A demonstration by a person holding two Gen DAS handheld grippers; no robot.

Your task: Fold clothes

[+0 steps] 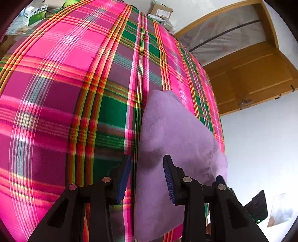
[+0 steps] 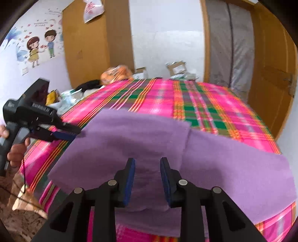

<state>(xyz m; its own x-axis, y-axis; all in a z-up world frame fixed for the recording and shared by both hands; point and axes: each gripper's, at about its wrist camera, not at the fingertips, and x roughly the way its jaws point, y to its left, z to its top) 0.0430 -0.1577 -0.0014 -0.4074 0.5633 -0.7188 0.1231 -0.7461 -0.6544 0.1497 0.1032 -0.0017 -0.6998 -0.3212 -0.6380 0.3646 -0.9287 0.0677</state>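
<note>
A purple fleece cloth point(image 2: 214, 162) lies on the pink and green plaid cover point(image 2: 204, 104), with a folded layer point(image 2: 134, 130) on top of its left part. My right gripper point(image 2: 148, 175) hovers open just above the near edge of that layer. In the left wrist view the cloth point(image 1: 173, 134) runs forward from the open left gripper point(image 1: 147, 173), whose right finger point(image 1: 168, 178) lies over the fabric. The right wrist view shows the left gripper point(image 2: 74, 134) side-on at the cloth's left edge, held by a hand point(image 2: 15, 151).
Cardboard boxes point(image 2: 177, 68), an orange bag point(image 2: 115, 72) and a black item point(image 2: 89, 84) crowd the far edge. A green and white box point(image 1: 35, 13) sits at the far left corner. A wooden door point(image 2: 273, 78) stands to the right.
</note>
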